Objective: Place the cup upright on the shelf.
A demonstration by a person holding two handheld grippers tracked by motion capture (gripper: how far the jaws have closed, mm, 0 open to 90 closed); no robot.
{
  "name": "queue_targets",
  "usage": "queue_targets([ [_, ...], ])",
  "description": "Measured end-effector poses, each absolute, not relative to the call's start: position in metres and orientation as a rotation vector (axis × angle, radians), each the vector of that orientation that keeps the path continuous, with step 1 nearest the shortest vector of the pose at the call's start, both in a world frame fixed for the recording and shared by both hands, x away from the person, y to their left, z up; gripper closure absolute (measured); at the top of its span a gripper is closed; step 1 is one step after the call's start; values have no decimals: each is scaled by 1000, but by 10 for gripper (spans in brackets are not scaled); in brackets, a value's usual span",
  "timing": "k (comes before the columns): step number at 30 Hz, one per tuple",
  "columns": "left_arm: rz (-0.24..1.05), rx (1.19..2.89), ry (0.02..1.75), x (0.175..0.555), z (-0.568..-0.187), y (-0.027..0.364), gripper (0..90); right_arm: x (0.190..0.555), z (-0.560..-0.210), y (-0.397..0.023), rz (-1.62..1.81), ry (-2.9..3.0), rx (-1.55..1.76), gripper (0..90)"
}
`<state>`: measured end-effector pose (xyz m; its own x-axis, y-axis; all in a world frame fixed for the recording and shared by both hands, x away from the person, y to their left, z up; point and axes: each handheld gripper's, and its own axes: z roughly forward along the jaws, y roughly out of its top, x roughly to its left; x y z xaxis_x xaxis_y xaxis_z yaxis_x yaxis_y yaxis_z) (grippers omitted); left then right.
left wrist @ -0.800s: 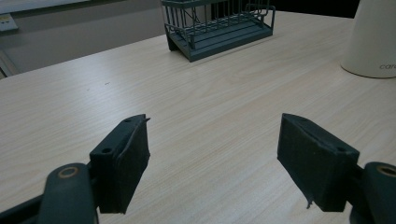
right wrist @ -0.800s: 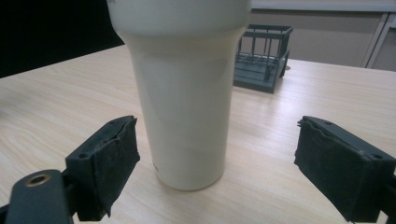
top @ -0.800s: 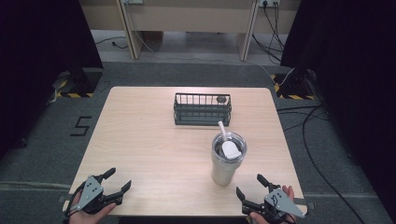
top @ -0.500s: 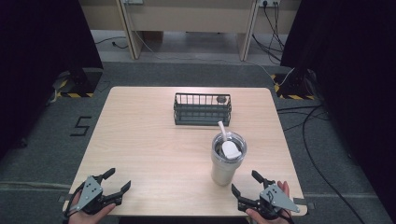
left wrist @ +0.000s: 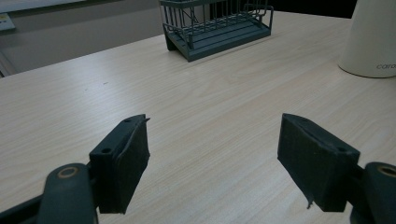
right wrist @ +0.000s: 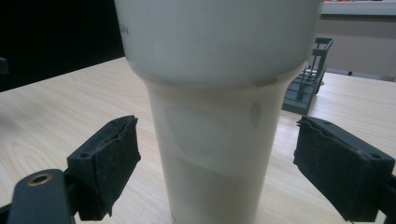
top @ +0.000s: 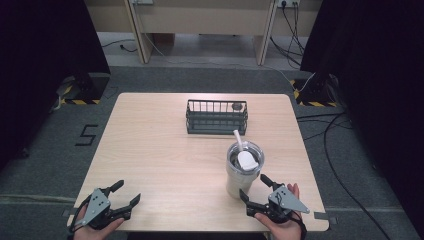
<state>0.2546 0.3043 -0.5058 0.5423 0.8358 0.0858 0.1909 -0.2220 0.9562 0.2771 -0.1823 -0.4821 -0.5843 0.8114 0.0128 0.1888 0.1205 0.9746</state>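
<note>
High view: the tumbler (top: pixel 243 167), a pale cup with a clear lid and a white straw (top: pixel 239 139), stands upright on the table (top: pixel 160 150) towards its near right part; the wire basket (top: pixel 216 116) sits farther back, well apart from it; the right gripper (top: pixel 256 191) lies just beside the tumbler base, jaws spread wide and aimed at it; against the two earlier pictures this gripper has advanced from the near table edge towards the cup, while the tumbler itself has not shifted; the left gripper (top: pixel 127 192) rests at the near left edge, jaws apart, unchanged in place

Left gripper view: the left gripper (left wrist: pixel 215 154) holds nothing; both black jaws stand wide apart over bare wood; the basket (left wrist: pixel 217 25) is far ahead and the tumbler wall (left wrist: pixel 373 37) stands at the right margin

Right gripper view: the tumbler (right wrist: pixel 215 116) stands between the jaws of the right gripper (right wrist: pixel 215 168); the jaws are apart and a gap remains on each side, so no contact is made; the lower, narrower section of the cup is in line with the pads

Assessment: the approach appears nearly complete and the grasp is not yet made; the next step is probably to close on the narrow lower section, squarely, since an off-centre squeeze could tip the tall cup
</note>
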Motion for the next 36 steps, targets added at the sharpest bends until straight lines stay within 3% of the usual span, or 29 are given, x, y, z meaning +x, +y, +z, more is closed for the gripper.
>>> queue_targets([
  [36,753,1735,856,255,-506,305,242,324,-495,-149,1501,1859,1021,78],
])
